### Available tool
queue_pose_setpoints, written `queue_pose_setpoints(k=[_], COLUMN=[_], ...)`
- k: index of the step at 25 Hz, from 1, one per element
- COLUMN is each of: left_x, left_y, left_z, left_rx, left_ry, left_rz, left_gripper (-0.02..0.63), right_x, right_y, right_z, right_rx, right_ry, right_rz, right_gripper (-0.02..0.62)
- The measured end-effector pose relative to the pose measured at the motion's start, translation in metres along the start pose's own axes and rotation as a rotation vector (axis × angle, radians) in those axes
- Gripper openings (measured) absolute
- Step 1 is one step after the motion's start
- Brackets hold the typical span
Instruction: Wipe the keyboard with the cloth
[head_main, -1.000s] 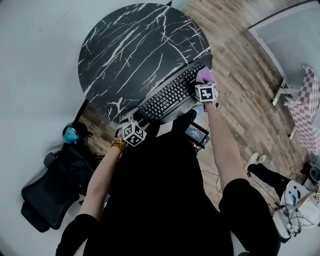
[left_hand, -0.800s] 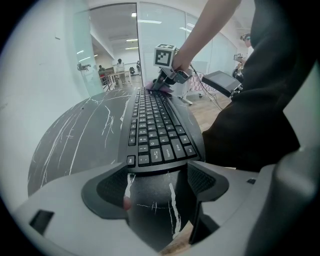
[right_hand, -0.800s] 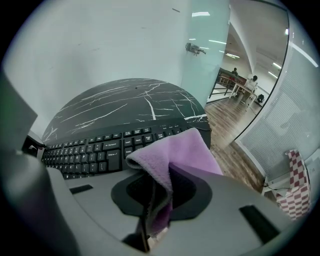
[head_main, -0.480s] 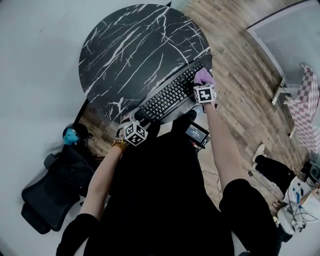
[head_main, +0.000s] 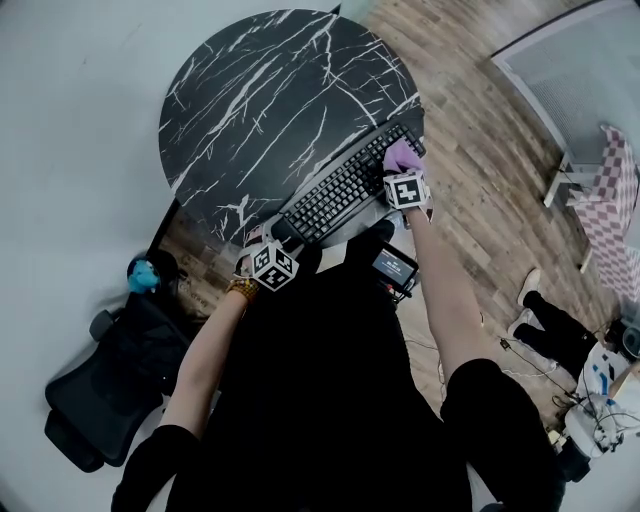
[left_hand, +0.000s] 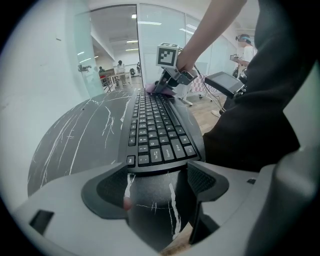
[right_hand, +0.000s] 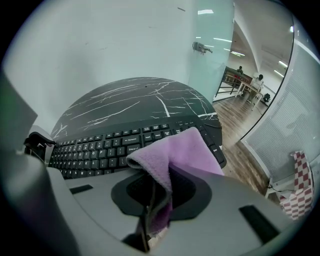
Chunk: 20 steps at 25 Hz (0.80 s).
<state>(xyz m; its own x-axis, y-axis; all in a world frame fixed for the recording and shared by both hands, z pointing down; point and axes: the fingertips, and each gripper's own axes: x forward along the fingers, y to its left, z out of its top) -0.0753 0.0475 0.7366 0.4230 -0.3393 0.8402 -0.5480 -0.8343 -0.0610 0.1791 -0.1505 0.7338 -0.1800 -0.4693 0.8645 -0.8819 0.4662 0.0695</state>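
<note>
Mid-wipe, I think: right gripper (right_hand: 152, 200) jaws pinch cloth (right_hand: 185, 150) on keyboard (head_main: 340, 190), upper right. Left gripper (left_hand: 155, 185) jaws spread at its other end. Next: drag cloth along keys.

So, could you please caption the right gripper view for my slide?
The right claw pinches a purple cloth over the black keyboard on a marble table.
</note>
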Motion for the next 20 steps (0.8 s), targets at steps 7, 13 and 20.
queue_pose_setpoints(k=[7, 13, 20], left_x=[0.000, -0.001, -0.001], left_y=[0.001, 0.000, 0.000], left_z=[0.000, 0.000, 0.001], left_rx=[-0.003, -0.001, 0.000], left_ry=[-0.006, -0.011, -0.018], left_rz=[0.000, -0.001, 0.003], left_gripper=[0.354, 0.354, 0.354], right_x=[-0.002, -0.004, -0.007], right_y=[0.018, 0.032, 0.038], right_z=[-0.009, -0.012, -0.012], right_rx=[0.010, 0.004, 0.001], right_ry=[0.025, 0.022, 0.021], right_rz=[0.009, 0.019, 0.001], right_gripper=[0.060, 0.060, 0.060])
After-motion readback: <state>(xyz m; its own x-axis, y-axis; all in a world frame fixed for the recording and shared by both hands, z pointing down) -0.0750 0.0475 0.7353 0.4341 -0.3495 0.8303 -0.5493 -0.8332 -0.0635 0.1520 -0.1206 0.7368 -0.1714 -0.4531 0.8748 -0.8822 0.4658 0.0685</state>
